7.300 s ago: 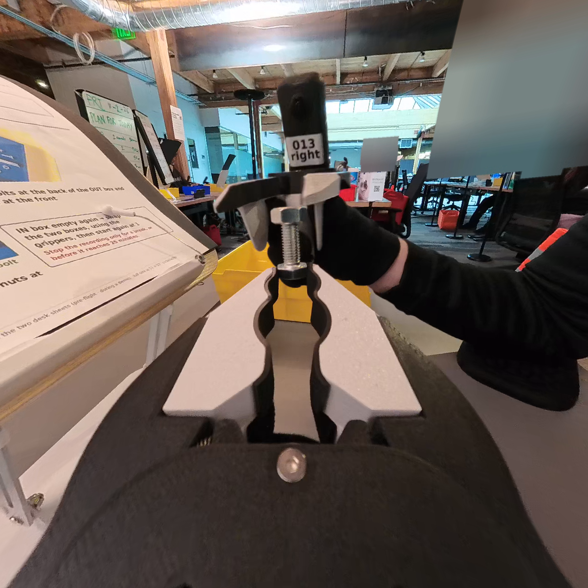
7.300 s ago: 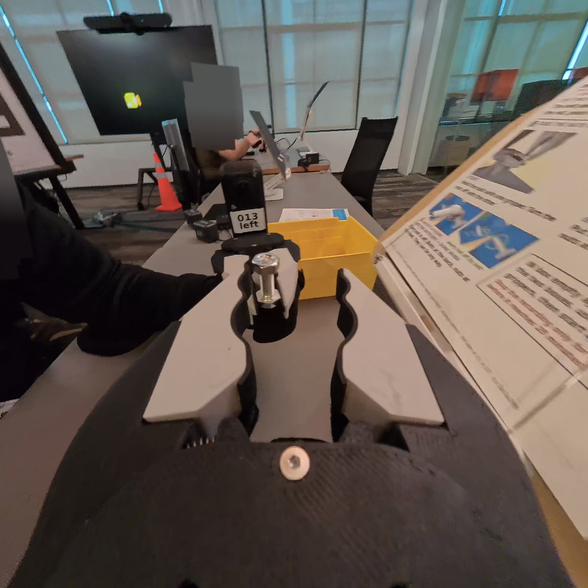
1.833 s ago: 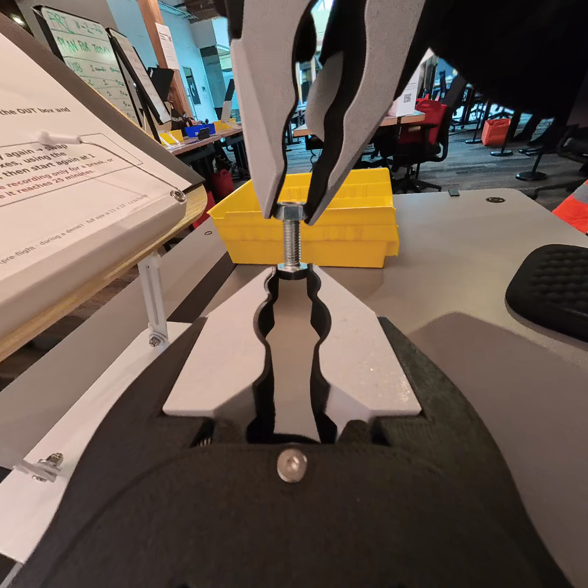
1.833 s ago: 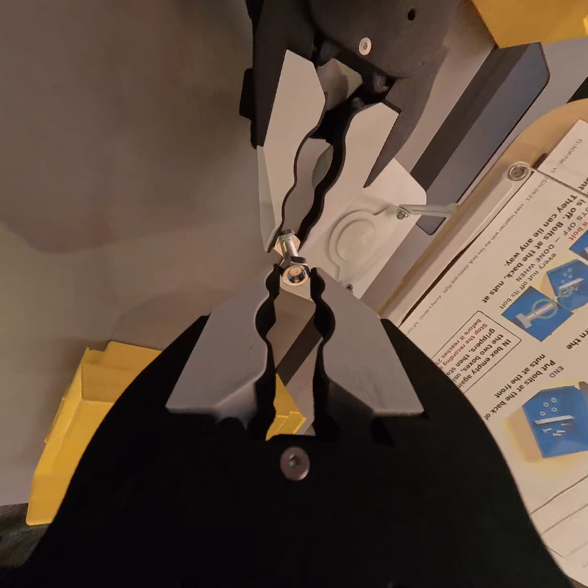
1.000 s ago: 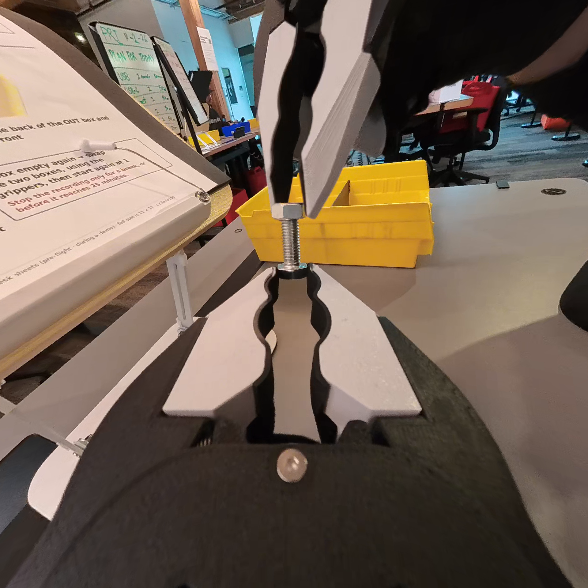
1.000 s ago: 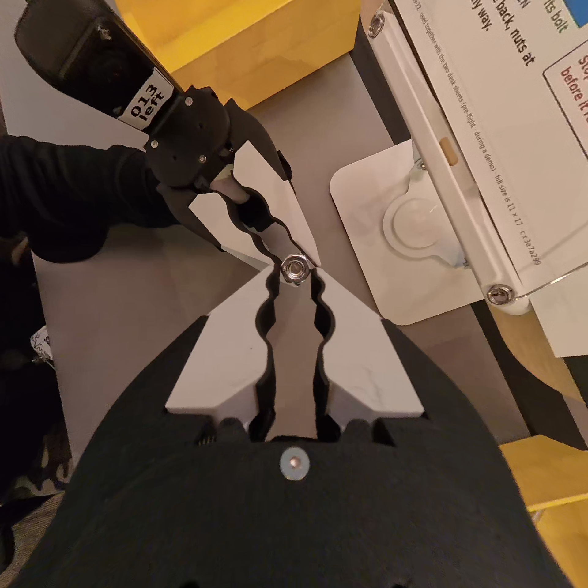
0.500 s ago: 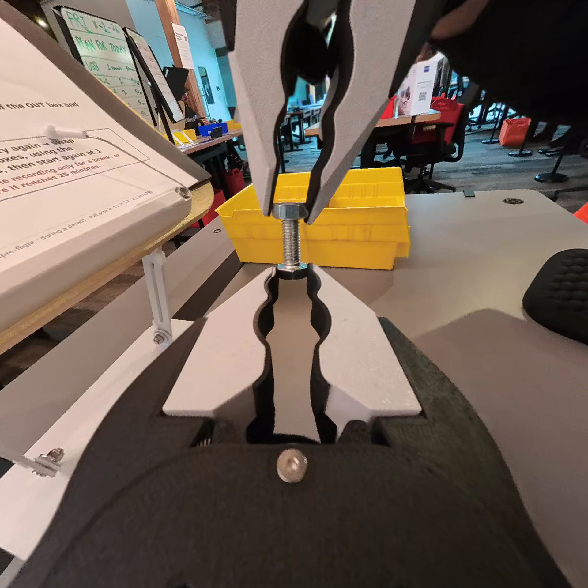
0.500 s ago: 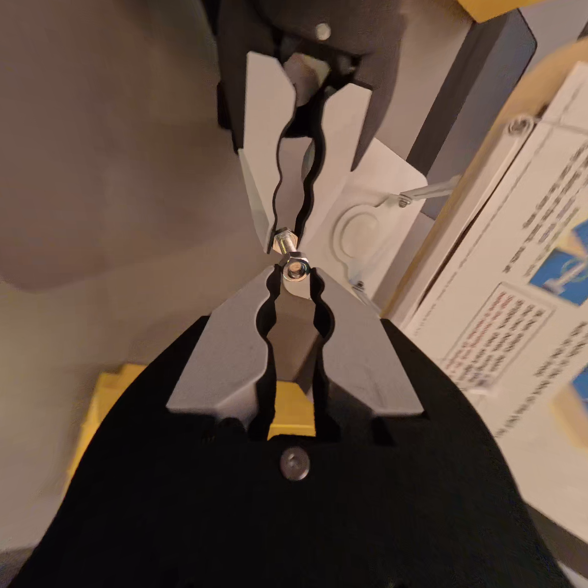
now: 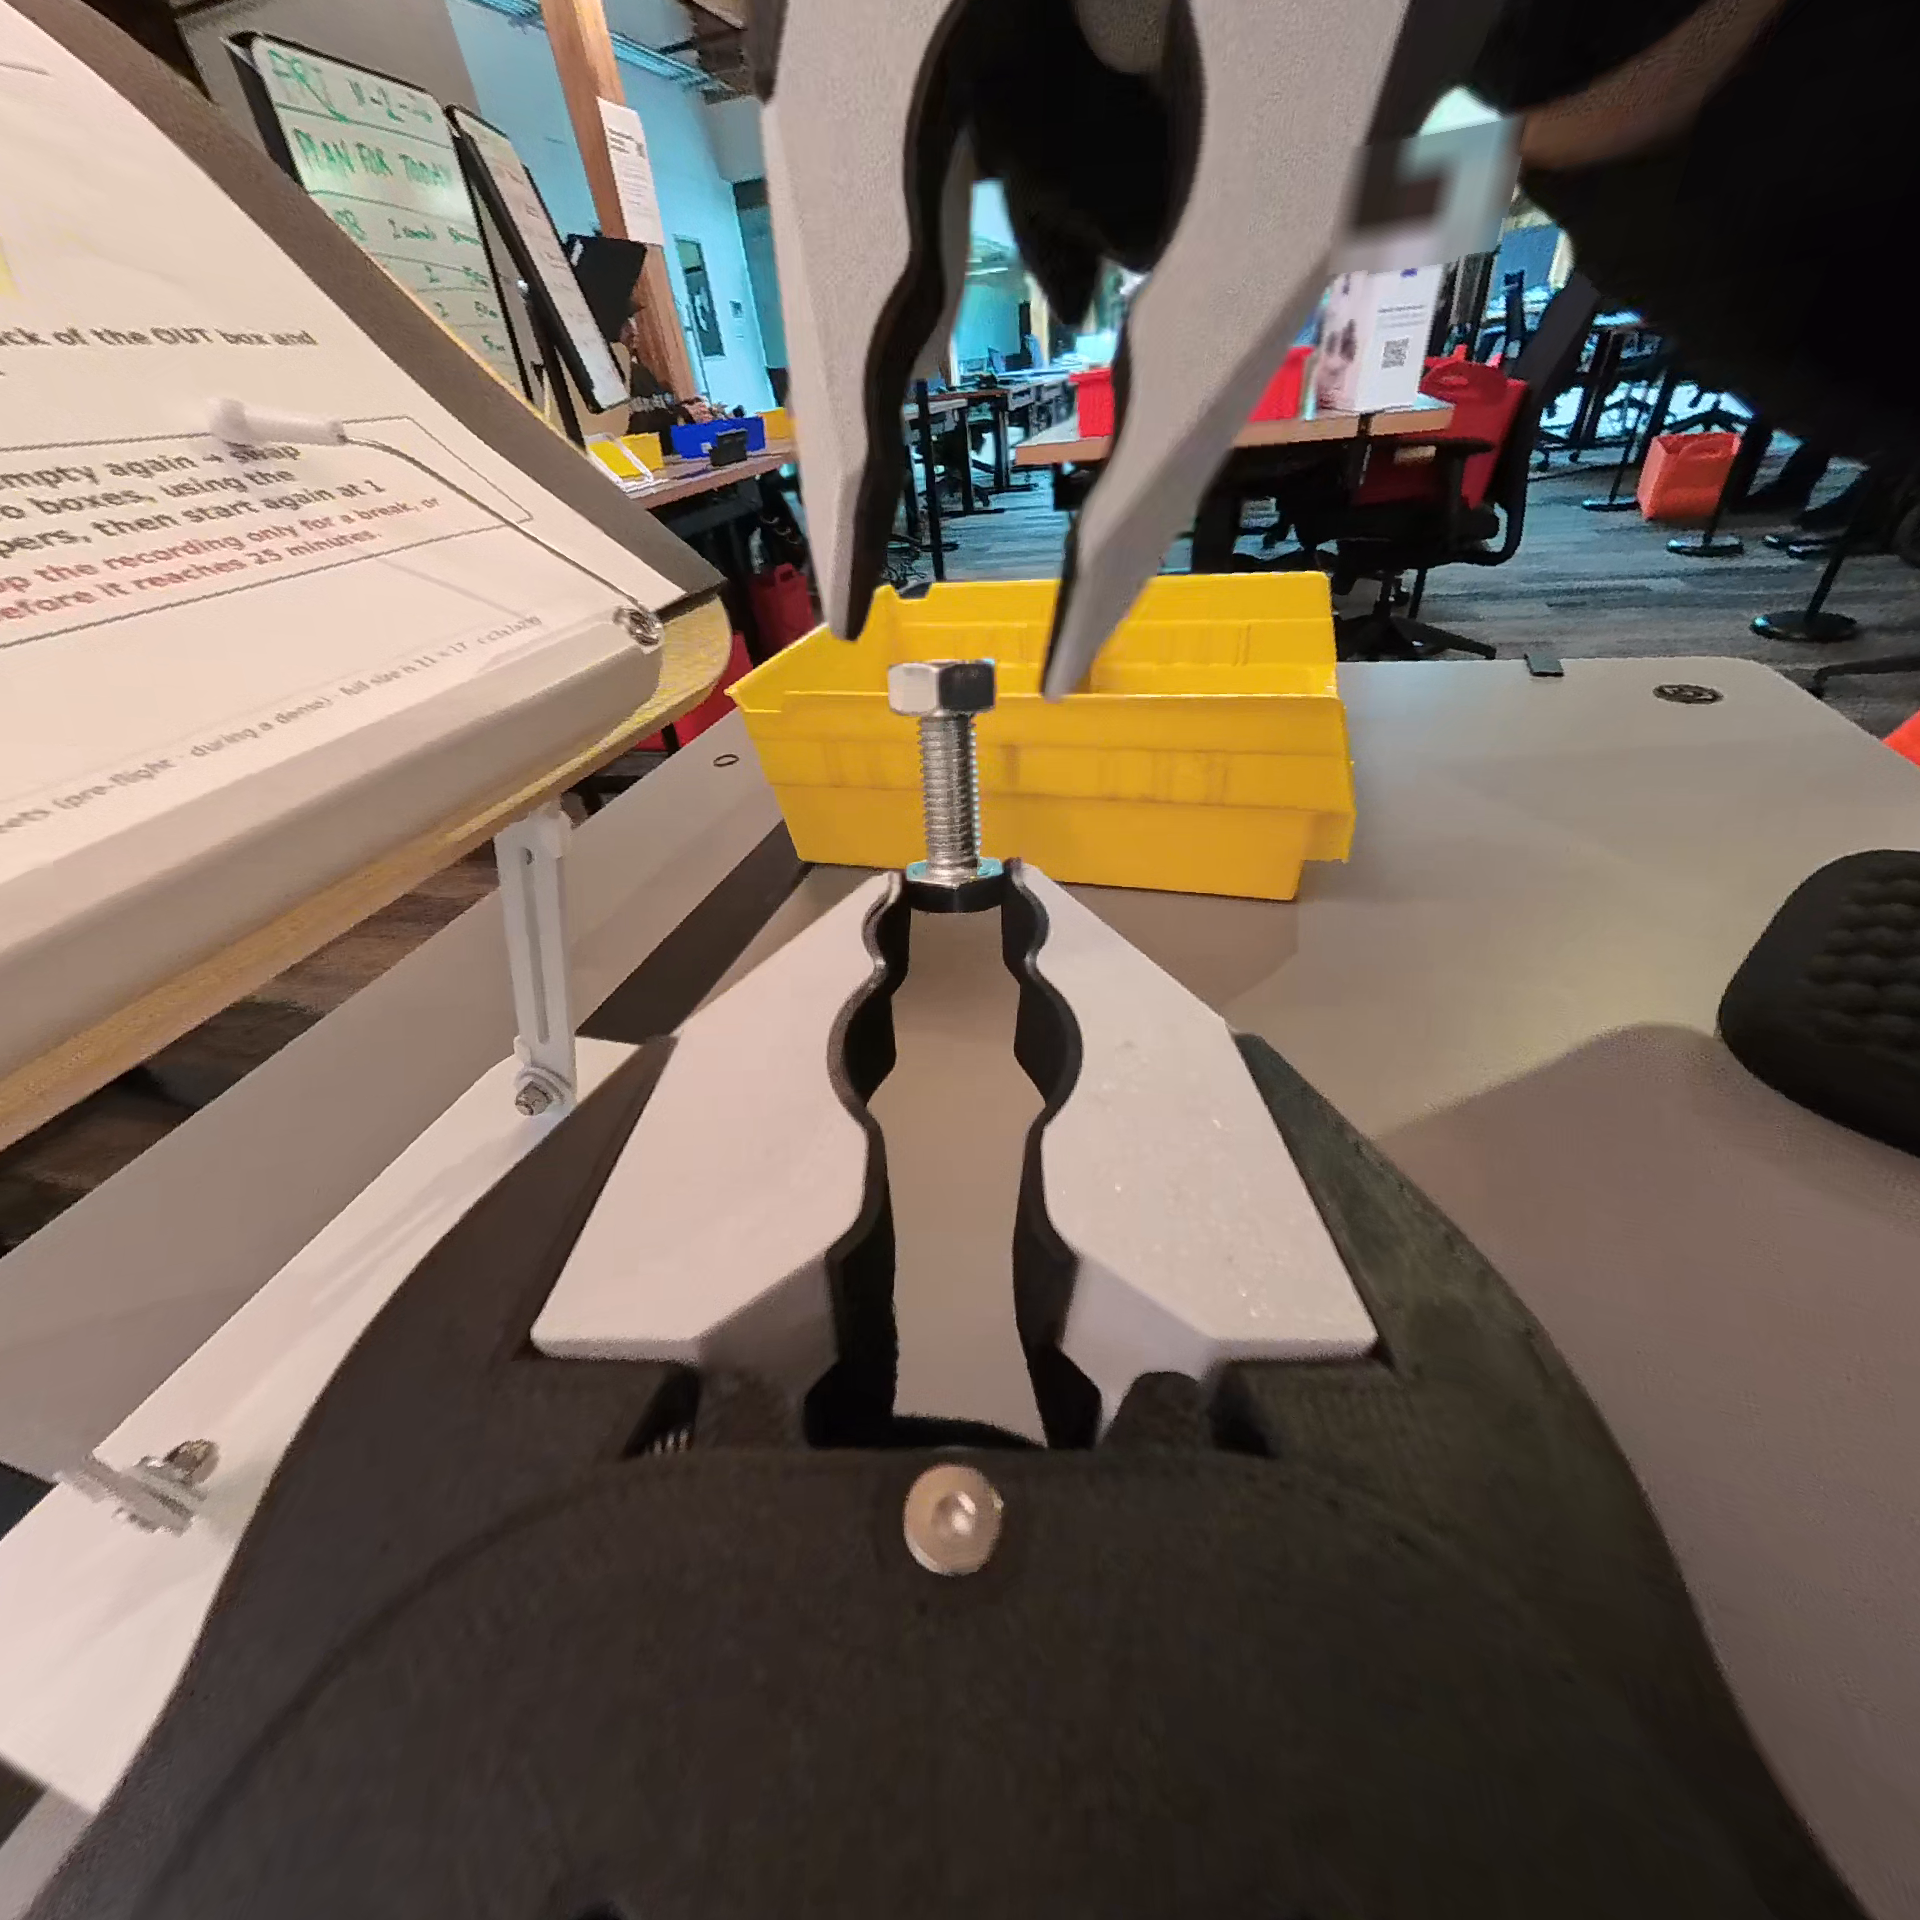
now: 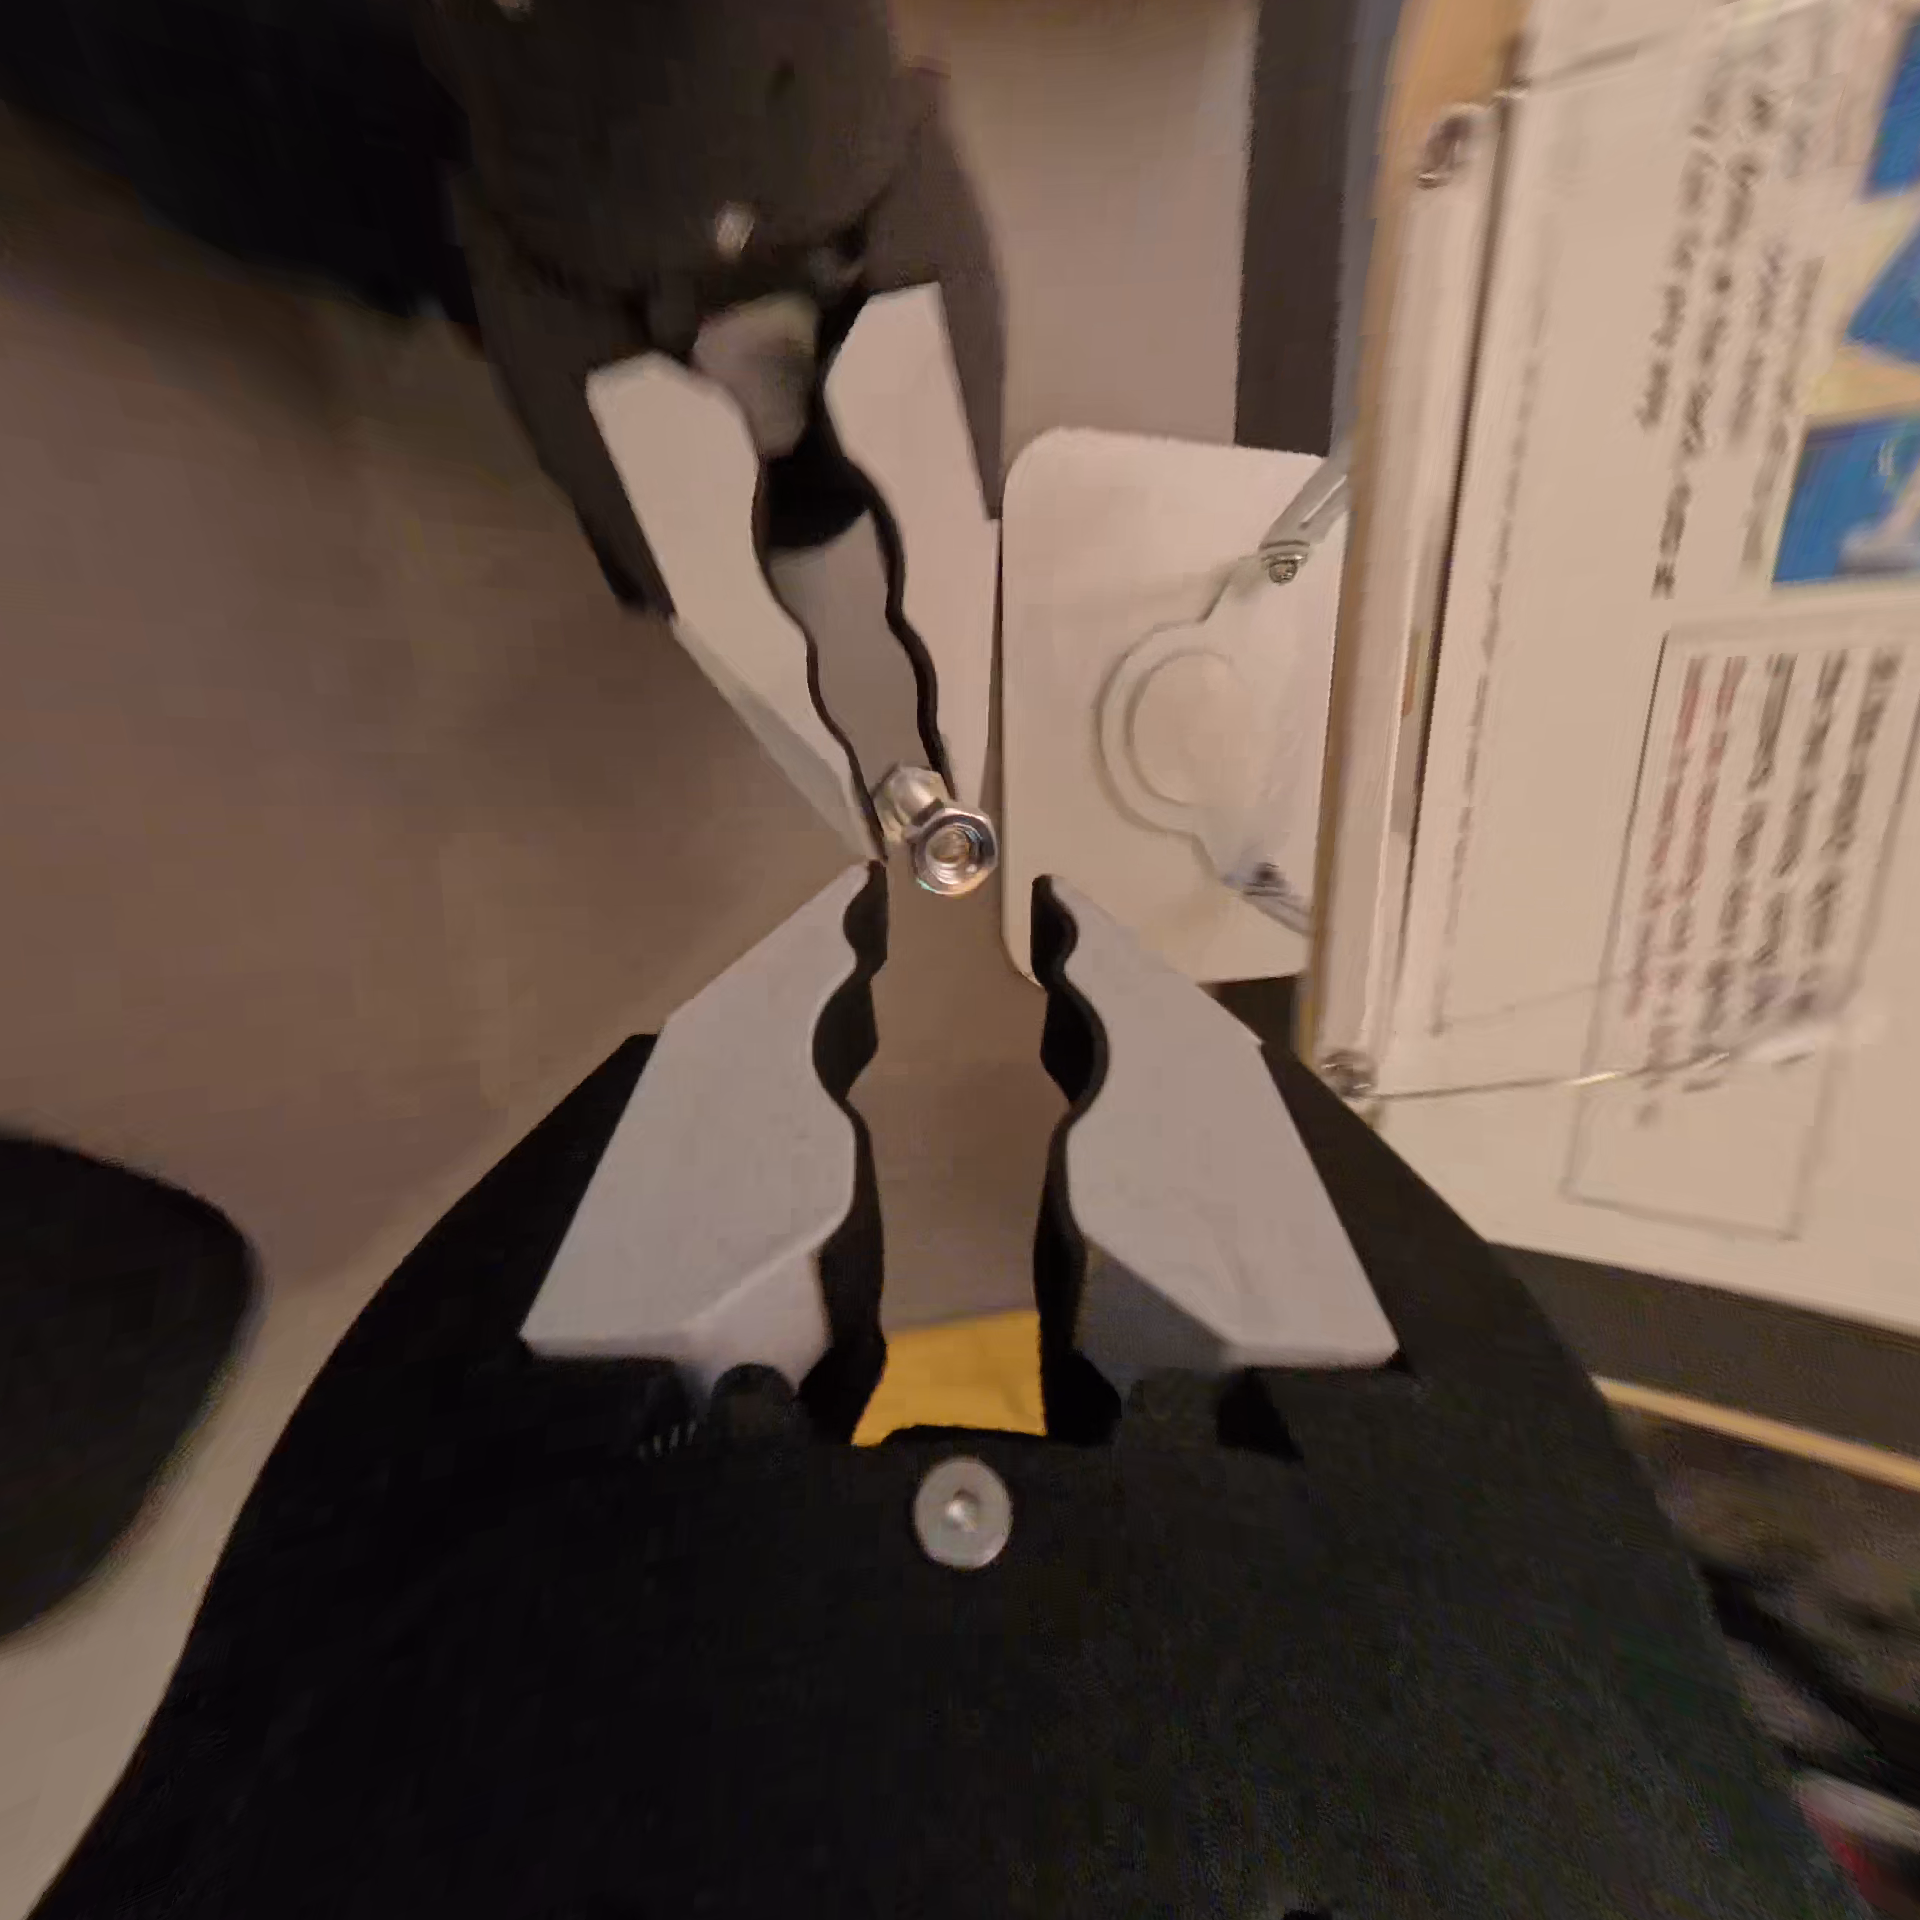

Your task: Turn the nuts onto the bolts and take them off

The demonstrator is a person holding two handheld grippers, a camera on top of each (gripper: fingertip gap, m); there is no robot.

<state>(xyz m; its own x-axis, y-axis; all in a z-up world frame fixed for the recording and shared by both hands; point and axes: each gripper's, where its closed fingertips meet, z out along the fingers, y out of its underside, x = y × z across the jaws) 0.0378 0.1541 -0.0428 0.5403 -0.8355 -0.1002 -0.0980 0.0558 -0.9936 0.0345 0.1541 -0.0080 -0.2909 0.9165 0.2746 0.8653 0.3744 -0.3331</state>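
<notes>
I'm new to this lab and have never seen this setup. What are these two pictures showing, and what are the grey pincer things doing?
Each picture comes from a camera mounted on a hand-held gripper, looking forward along its two grey fingers; a person holds one tool in each hand. In the left wrist view, the left gripper is shut on a nut, with a bolt standing upright from it. The right gripper reaches down from above, open around the bolt head without pinching it. The right wrist view looks down on the same bolt end-on. On the grey table sits a yellow bin; a slanted instruction board stands at the left, and a black pad lies at the right.
</notes>
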